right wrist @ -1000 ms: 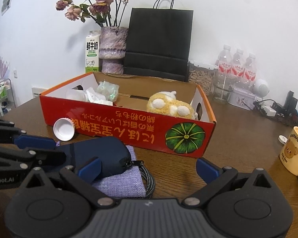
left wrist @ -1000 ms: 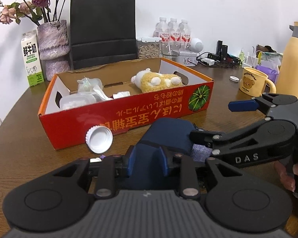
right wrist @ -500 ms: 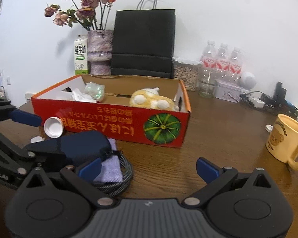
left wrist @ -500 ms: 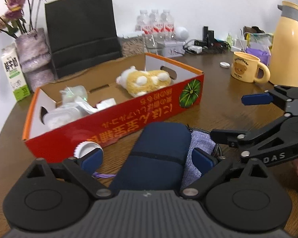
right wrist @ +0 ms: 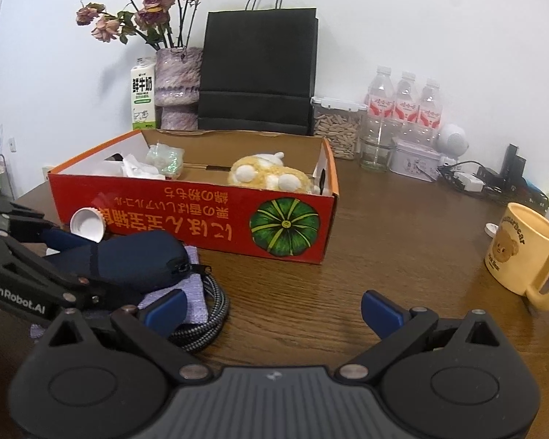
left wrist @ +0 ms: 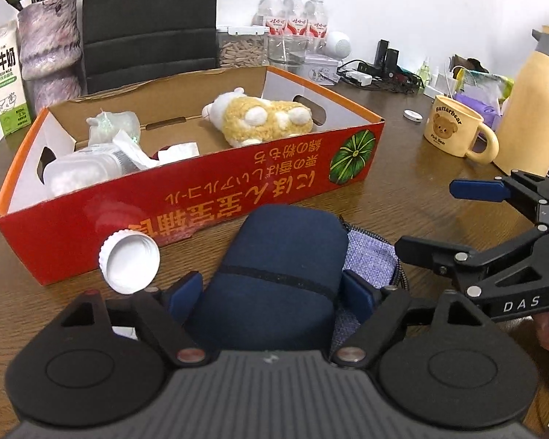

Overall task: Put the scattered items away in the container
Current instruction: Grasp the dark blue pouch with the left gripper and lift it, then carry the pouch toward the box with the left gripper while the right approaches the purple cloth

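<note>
A navy zip pouch (left wrist: 285,256) lies on the table in front of the red cardboard box (left wrist: 201,212), on top of a purple cloth pouch (left wrist: 369,259) and a braided cable (right wrist: 208,325). My left gripper (left wrist: 272,291) straddles the navy pouch's near end. Its jaws are closing and the blue pads (left wrist: 185,291) meet the pouch's sides. A white bottle cap (left wrist: 130,261) leans against the box wall. The box holds a yellow plush toy (left wrist: 263,120), plastic containers and wrappers. My right gripper (right wrist: 272,312) stands open over bare table, nothing between its fingers.
A yellow bear mug (right wrist: 523,252) and a yellow thermos (left wrist: 530,102) stand at the right. Behind the box are a black paper bag (right wrist: 256,73), a flower vase (right wrist: 175,77), a milk carton (right wrist: 142,95), water bottles (right wrist: 402,109) and chargers.
The left gripper let go of its narrow grip, spread wide, slid forward and down along the navy pouch, and now narrows around it. The right gripper drifted slightly sideways, still open.
</note>
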`<state>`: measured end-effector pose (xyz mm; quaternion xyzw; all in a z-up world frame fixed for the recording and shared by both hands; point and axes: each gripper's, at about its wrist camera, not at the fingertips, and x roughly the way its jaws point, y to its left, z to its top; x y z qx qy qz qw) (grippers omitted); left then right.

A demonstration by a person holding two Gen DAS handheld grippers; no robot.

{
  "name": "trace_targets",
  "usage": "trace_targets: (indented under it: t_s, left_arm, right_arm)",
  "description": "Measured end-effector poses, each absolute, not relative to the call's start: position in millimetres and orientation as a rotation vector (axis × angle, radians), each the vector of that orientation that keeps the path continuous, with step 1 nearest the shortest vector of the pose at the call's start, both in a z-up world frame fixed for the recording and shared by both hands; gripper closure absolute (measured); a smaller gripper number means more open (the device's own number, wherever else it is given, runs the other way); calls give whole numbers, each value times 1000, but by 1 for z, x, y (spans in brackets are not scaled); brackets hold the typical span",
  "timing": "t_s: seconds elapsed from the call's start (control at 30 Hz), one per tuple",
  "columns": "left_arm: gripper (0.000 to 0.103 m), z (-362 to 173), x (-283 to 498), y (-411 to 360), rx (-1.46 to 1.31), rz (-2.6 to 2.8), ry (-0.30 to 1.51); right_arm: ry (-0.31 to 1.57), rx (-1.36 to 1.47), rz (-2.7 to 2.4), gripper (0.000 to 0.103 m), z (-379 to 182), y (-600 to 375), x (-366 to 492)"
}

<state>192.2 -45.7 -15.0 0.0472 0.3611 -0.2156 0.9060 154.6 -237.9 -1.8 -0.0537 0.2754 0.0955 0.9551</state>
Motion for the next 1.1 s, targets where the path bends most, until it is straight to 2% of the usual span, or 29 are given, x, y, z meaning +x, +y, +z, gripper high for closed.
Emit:
trace_targets:
  t_s: [0.17, 0.33, 1.1]
  left_arm:
    - [27, -13, 188, -49, 122, -441, 732]
    - [37, -9, 184, -50, 115, -433, 709]
    - [39, 27, 147, -11, 34, -346, 571]
  right_arm:
    - [558, -105, 203, 1, -2, -238, 155]
    - [556, -101, 206, 1, -1, -239, 155]
    - [526, -103, 238, 1, 13, -218, 144]
